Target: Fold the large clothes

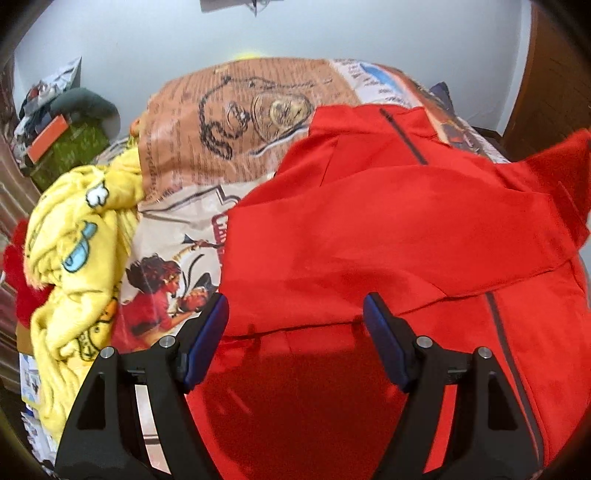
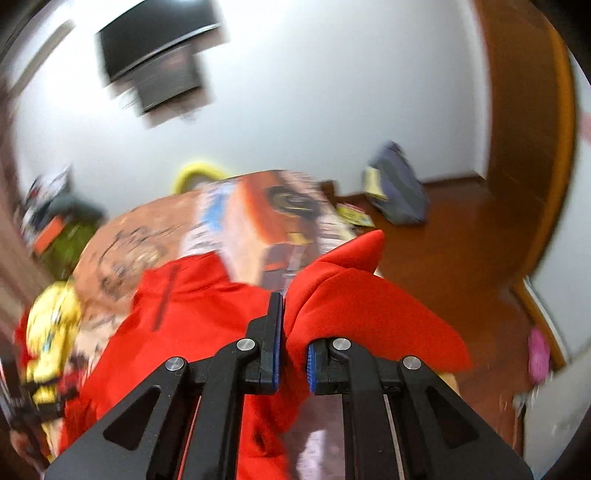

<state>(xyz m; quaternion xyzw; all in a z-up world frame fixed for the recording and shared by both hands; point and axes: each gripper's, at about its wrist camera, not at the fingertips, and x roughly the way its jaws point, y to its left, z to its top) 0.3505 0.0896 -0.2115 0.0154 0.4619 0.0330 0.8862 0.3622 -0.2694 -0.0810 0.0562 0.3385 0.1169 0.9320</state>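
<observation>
The right gripper (image 2: 293, 332) is clenched on a raised fold of the soft red fleece jacket (image 2: 207, 314), whose body spreads below and left of it. The left gripper (image 1: 295, 332) hangs released just above the jacket (image 1: 388, 240), on a printed bedsheet (image 1: 229, 122).

The left wrist view looks steeply down from close above the red jacket (image 1: 388, 240) on the bed (image 1: 236, 122), facing the far white wall (image 1: 332, 33), its fingers at the bottom edge. The right wrist view sits at the jacket's right side, tilted less steeply, blurred, taking in wall, floor (image 2: 461, 236) and door (image 2: 528, 129). Both share the jacket, the printed bed cover and the yellow blanket (image 1: 77, 236).
</observation>
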